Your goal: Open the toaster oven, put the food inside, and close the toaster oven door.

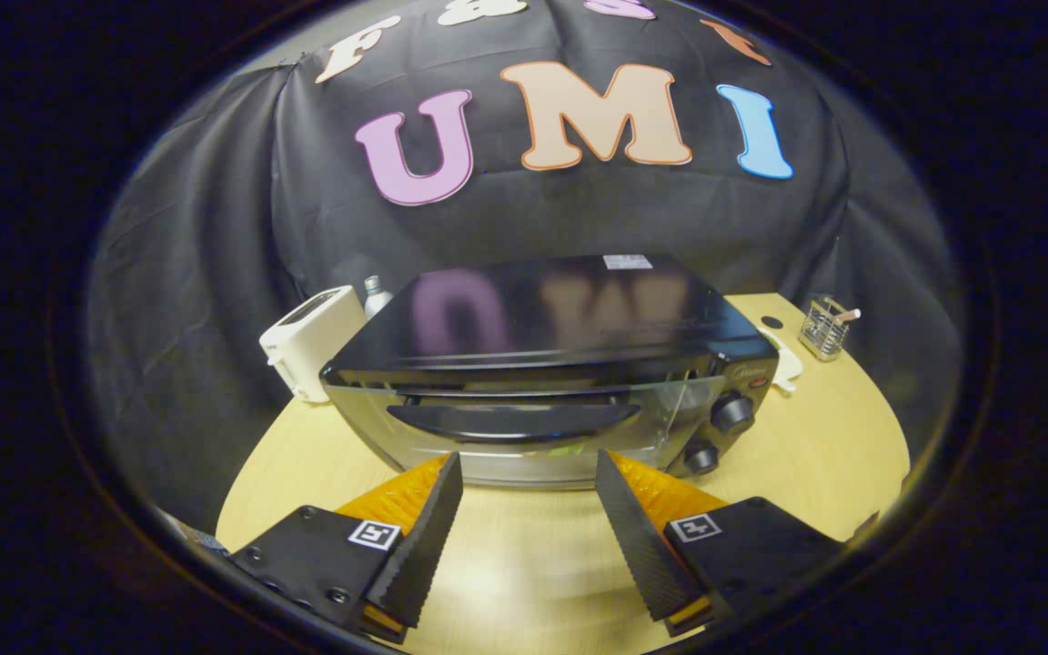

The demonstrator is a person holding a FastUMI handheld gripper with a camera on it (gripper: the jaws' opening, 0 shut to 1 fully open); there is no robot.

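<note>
Your gripper [529, 468] hangs released just before the toaster oven [547, 364], whose door [515, 423] remains closed, so every step awaits you.

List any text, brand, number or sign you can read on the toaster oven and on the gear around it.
White sticker on top of the toaster oven: too small to read.
Brand mark above the knobs: too blurred to read.
Knobs: no legible markings.
Square tags on the gripper: patterns, no words.
The gripper is open, fingers just short of the toaster oven.
</note>
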